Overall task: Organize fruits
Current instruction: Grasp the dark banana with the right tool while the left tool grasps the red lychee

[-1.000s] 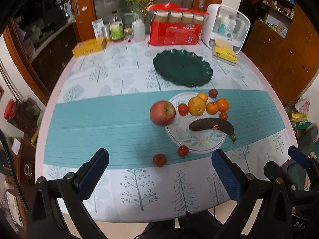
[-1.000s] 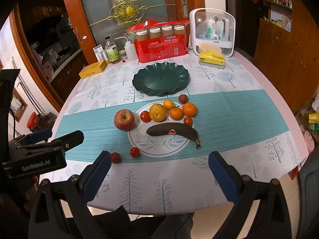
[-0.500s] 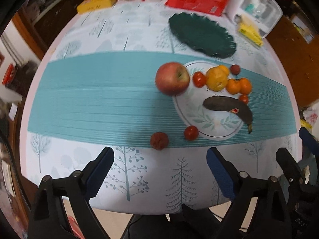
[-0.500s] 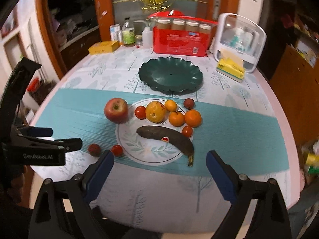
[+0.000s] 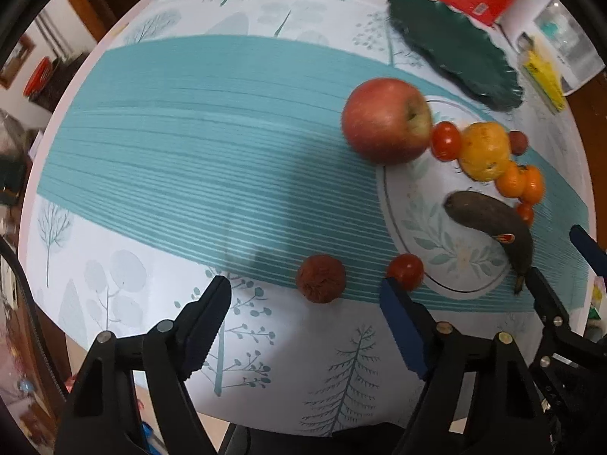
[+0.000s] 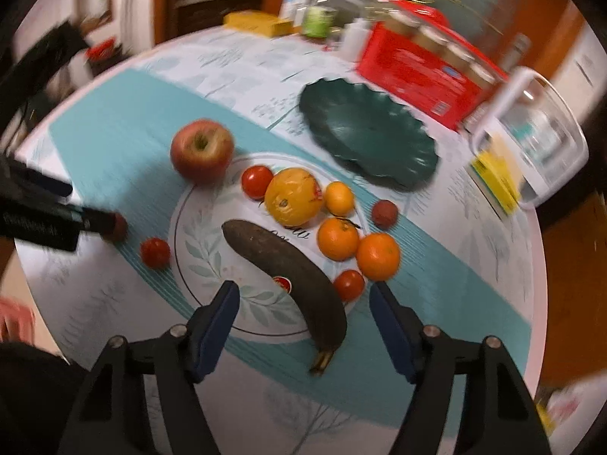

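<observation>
My left tongs (image 5: pixel 303 303) hang open low in the frame above the tabletop (image 5: pixel 151 303), a rough dark-red fruit (image 5: pixel 321 278) lying just ahead between the tips. A small tomato (image 5: pixel 405 271) sits beside the right tip, at the white plate's (image 5: pixel 436 235) rim. The apple (image 5: pixel 386 120) lies at the plate's upper edge, centre right.

My right tongs (image 6: pixel 303 299) are open too, at lower centre, straddling the blackened banana (image 6: pixel 292 273) on the plate. Oranges (image 6: pixel 337 238) cluster just above it. The dark green dish (image 6: pixel 366 131) sits empty toward the upper right.
</observation>
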`<state>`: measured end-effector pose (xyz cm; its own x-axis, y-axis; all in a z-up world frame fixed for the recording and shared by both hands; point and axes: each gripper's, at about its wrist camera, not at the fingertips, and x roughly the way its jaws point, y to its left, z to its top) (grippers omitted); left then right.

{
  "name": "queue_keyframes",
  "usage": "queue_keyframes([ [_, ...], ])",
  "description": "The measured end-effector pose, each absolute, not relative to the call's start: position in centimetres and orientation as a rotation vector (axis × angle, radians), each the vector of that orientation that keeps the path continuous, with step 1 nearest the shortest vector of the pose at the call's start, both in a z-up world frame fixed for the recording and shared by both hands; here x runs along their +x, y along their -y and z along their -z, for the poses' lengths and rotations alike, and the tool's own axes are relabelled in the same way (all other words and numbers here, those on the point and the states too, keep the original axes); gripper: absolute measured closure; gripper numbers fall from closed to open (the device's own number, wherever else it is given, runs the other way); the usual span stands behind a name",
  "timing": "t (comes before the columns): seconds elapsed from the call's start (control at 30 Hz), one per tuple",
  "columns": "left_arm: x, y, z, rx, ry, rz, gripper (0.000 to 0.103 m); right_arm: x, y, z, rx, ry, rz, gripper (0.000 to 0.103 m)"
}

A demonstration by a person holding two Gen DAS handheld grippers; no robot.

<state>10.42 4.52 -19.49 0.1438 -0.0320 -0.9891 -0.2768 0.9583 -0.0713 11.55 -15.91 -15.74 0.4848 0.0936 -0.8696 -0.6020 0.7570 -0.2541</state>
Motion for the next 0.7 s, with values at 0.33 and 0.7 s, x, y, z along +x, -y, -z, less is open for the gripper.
queue_keyframes([
  [0.33, 11.0, -4.7, 21.9, -0.345, -1.451, -0.207, 0.040, 12.6, 13.9, 20.4, -0.851, -0.982, -0.615, 0.040],
  [0.7, 11.6, -5.1, 23.1, -0.417, -1.456, -0.213, 0.069, 15.2, 14.5, 21.4, -0.804, -1.041, -0.693, 0.058],
])
